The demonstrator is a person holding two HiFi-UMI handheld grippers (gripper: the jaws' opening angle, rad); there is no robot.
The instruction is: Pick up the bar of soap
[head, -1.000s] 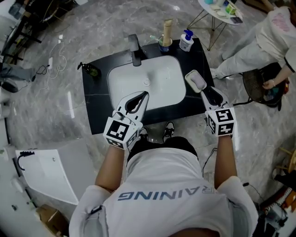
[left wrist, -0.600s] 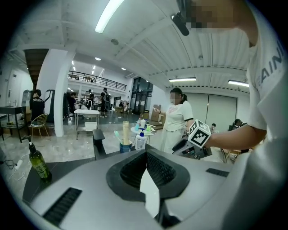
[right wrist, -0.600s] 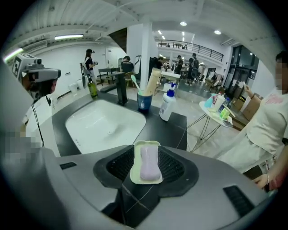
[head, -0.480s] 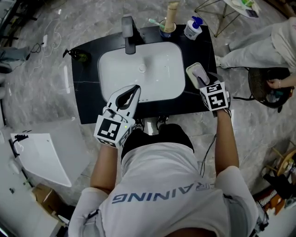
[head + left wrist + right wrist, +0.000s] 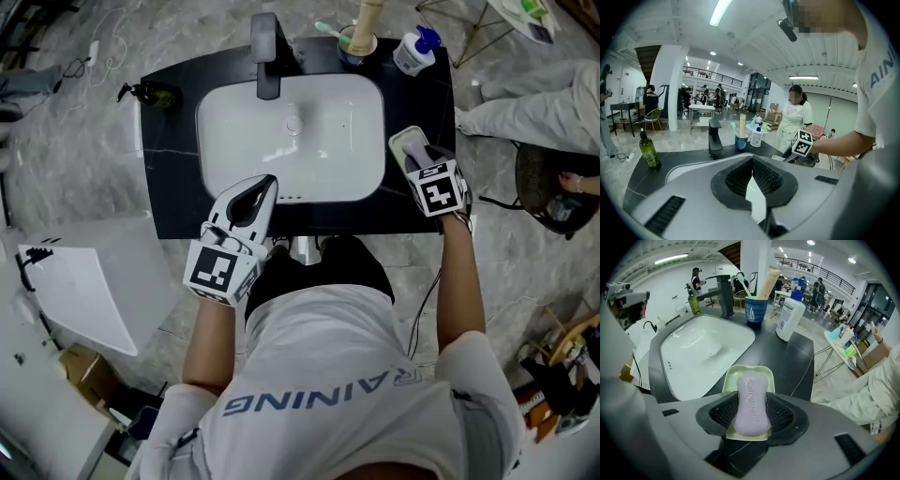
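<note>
Right gripper view: the right hand-held gripper [image 5: 750, 420] is set steeply downward over the lilac, waisted bar of soap [image 5: 751, 399]. The bar lies flat in its pale green soap dish [image 5: 749, 370] on the black desk [image 5: 792, 366], just beside the white basin [image 5: 693, 352]. The jaws have just been opening and stand wide, one pad on either side of the bar. I see no pressure on it yet. The left hand-held gripper [image 5: 752, 178] hangs at the desk's near edge, jaw tips together, holding nothing. I judge the approach done; closing on the bar and lifting it clear remain.
</note>
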